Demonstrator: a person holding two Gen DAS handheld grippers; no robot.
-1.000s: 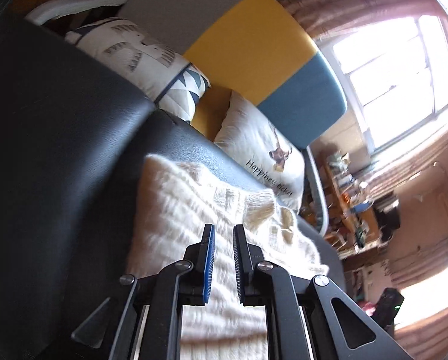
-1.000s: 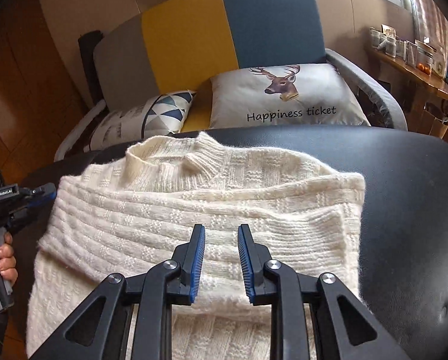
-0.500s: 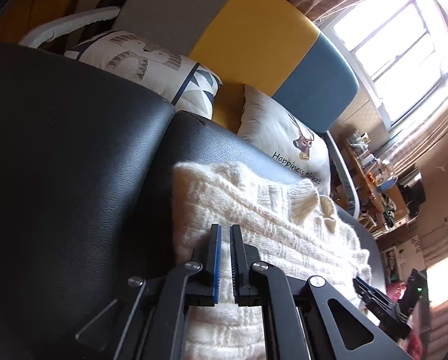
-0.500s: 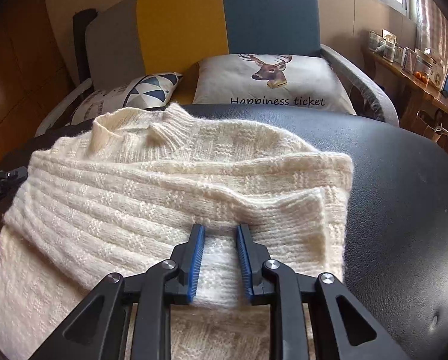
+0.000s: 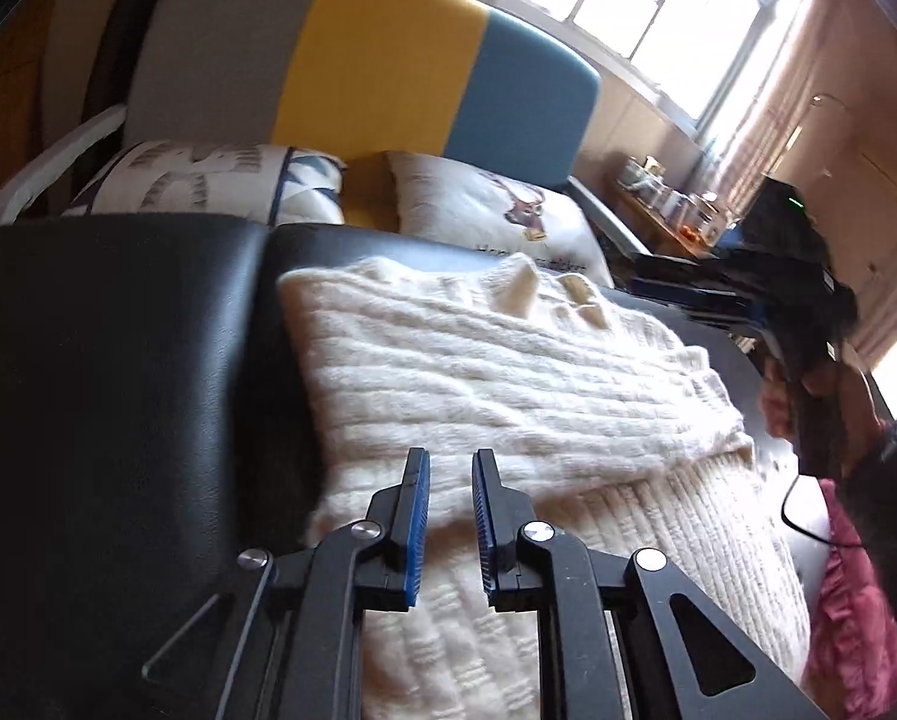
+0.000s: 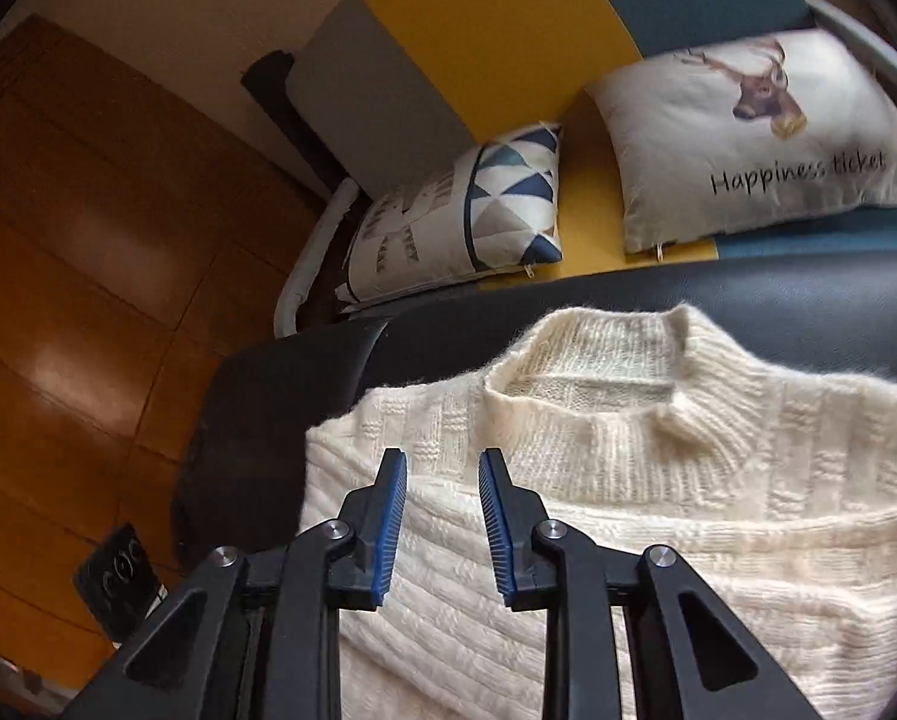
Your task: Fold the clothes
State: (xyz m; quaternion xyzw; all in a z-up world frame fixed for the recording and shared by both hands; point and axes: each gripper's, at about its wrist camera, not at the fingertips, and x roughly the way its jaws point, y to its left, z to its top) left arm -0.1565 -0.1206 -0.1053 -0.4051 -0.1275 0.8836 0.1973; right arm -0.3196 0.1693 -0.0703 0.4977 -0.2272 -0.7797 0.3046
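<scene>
**Inspector A:** The left gripper (image 5: 451, 468) is hovering with its jaws parted and nothing between them, just over the near edge of the folded-over layer of the cream knit sweater (image 5: 496, 384).

**Inspector B:** Confirmed. The right gripper (image 6: 442, 471) is likewise standing open and empty, poised above the sweater's left shoulder area, just beside the ribbed collar (image 6: 598, 372).

**Inspector A:** The sweater is lying on the black leather bench (image 5: 118, 390), collar pointing towards the sofa (image 5: 382, 54). An upper layer is lying doubled over the lower body of the garment.

**Inspector B:** In the left wrist view, the person's right hand (image 5: 808, 402) is gripping the other tool's handle at the far right, off the sweater's edge.

**Inspector A:** Beyond the bench, two cushions are resting on the sofa seat: a triangle-patterned cushion (image 6: 466, 222) and a deer cushion (image 6: 754, 138) lettered "Happiness ticket".

**Inspector B:** A wooden floor (image 6: 70, 276) is showing to the left.
</scene>
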